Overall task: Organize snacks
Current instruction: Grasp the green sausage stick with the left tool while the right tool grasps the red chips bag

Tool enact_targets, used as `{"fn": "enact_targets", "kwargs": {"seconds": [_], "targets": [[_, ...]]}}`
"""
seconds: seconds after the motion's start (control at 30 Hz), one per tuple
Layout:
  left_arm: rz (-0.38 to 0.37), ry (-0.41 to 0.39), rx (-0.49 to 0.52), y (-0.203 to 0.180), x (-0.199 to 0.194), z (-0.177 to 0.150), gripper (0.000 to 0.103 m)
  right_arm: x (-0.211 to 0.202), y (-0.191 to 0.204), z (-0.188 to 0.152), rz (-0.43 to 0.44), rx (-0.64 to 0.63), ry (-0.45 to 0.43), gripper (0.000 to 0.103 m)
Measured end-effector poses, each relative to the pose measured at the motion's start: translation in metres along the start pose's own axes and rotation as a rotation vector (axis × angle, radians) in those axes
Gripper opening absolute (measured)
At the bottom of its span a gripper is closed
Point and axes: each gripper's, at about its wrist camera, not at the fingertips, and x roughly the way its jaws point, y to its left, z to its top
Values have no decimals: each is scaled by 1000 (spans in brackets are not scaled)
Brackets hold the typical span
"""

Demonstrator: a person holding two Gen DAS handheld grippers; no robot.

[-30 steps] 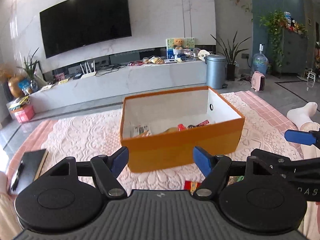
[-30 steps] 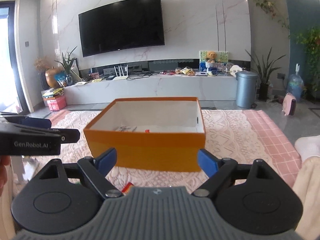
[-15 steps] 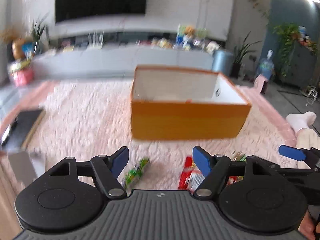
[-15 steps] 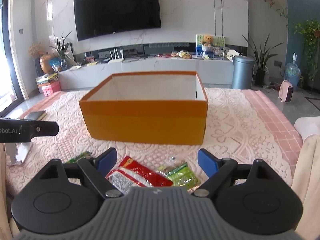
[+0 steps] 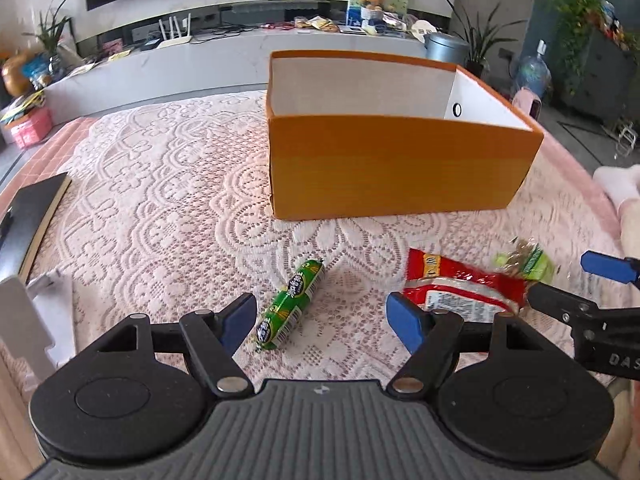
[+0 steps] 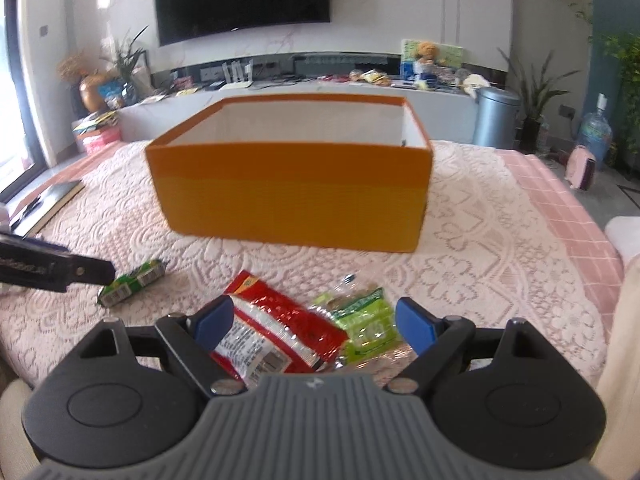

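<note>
An open orange box [image 5: 392, 168] [image 6: 288, 196] stands on the lace-covered surface. In front of it lie a green sausage stick [image 5: 290, 305] [image 6: 132, 282], a red snack packet [image 5: 460, 286] [image 6: 276, 328] and a green snack bag [image 5: 528, 260] [image 6: 366, 326]. My left gripper [image 5: 322, 320] is open and empty, with the sausage stick lying beside its left fingertip. My right gripper [image 6: 314, 328] is open and empty, low over the red packet and green bag. The box's contents are hidden behind its front wall.
A black notebook [image 5: 32, 220] lies at the left edge of the lace cloth [image 5: 168, 208]. A white object [image 5: 24, 320] sits near my left gripper. A TV cabinet [image 6: 320, 92] and a grey bin [image 6: 496, 116] stand behind. A socked foot [image 5: 618, 184] is at the right.
Both grippers have dropped and tilted down from box height toward the snacks in front of the box. The sausage stick, red packet and green bag have come into view. Both stay open.
</note>
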Motion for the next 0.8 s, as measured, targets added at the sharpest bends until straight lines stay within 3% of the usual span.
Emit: {"fn": "enact_targets", "kwargs": {"seconds": [0.47,0.67,0.8], "targets": [[-4,36,16,17,50,-1,76,30,21,-8,170,-94,59,84],[23,57,35,15,60,-4,69,56,22,-9,146,-117,107,84],[-5,66,23,15,65,-6,69,70,17,-8,143,-118,111,85]]}}
